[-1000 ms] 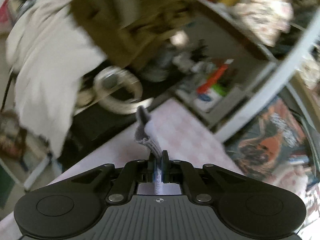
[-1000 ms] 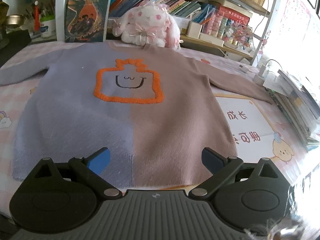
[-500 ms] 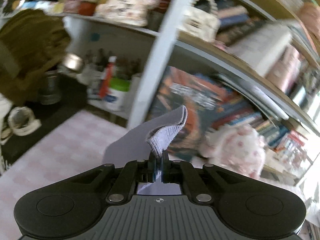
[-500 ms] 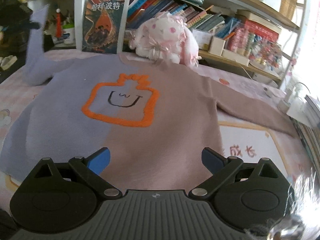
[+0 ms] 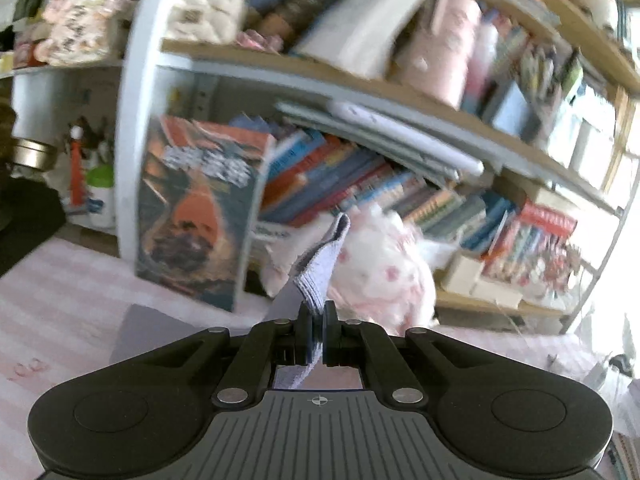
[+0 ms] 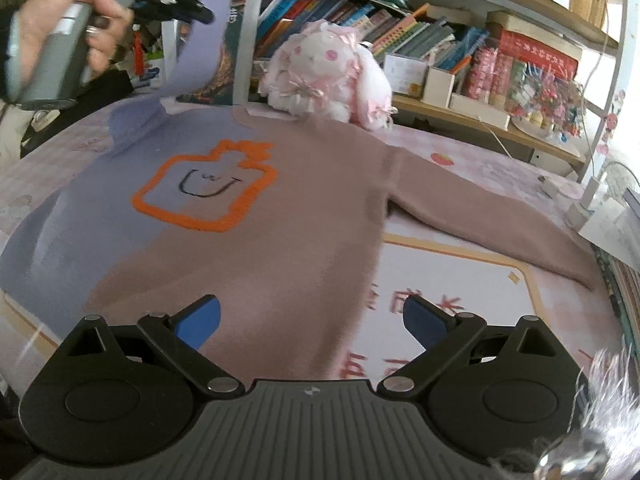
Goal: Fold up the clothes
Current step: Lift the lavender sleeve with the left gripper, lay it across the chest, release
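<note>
Two grippers in my views: my left gripper (image 5: 319, 334) pinches the sweater's lilac sleeve cuff (image 5: 320, 276), lifted high; my right gripper (image 6: 311, 322), spread wide, hovers over the sweater (image 6: 256, 216) lying flat on the bed (image 6: 460, 296).

Your right gripper (image 6: 311, 322): black linkage arms, silver pivot screws, blue finger pads (image 6: 199, 321). Your left gripper (image 5: 315, 334): same black body, ribbed grey housing, crosshair mark, grey handle.

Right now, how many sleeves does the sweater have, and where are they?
2. The lilac sleeve is lifted up, pinched in the left tool. The brown sleeve lies flat on the table, stretched rightward.
</note>
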{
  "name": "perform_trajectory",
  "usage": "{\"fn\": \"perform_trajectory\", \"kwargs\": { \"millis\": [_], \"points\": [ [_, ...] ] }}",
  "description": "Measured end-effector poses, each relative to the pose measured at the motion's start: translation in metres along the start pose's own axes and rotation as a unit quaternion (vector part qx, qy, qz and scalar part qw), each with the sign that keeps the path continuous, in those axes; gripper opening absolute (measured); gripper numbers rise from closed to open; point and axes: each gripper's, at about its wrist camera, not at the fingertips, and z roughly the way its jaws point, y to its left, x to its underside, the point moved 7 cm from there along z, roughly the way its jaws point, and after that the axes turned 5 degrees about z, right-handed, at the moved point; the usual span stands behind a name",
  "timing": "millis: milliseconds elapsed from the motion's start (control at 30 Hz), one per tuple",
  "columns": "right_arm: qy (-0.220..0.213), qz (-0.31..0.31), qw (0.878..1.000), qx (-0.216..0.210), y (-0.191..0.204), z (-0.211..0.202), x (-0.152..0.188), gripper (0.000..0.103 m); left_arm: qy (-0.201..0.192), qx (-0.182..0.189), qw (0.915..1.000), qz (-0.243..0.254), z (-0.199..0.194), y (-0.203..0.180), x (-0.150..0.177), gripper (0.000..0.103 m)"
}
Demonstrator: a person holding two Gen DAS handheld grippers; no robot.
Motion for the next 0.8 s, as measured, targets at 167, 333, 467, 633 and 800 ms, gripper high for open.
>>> {"fn": "perform_trajectory", "kwargs": {
  "millis": [167, 333, 467, 633, 800],
  "points": [
    [0.0, 0.004, 1.0, 0.0, -0.021, -0.006, 0.006, 0.098, 0.041, -0.018, 0.9988, 0.02, 0.031, -0.027, 0.027, 0.003],
    [0.006, 0.019, 1.0, 0.009, -0.04, -0.008, 0.012, 0.098, 0.081, -0.053, 0.9943, 0.045, 0.055, -0.036, 0.052, 0.01],
    [0.012, 0.024, 1.0, 0.008, -0.047, -0.007, 0.015, 0.098, 0.119, -0.037, 0.9905, 0.058, 0.065, -0.046, 0.066, 0.061],
    [0.021, 0.025, 0.999, -0.008, -0.045, -0.001, 0.016, 0.098, 0.091, 0.001, 0.9921, 0.087, 0.037, -0.054, 0.063, 0.068],
    [0.037, 0.025, 0.998, -0.041, -0.033, 0.013, 0.013, 0.098, 0.071, -0.004, 0.9913, 0.111, -0.019, -0.025, 0.071, 0.071]
  ]
}}
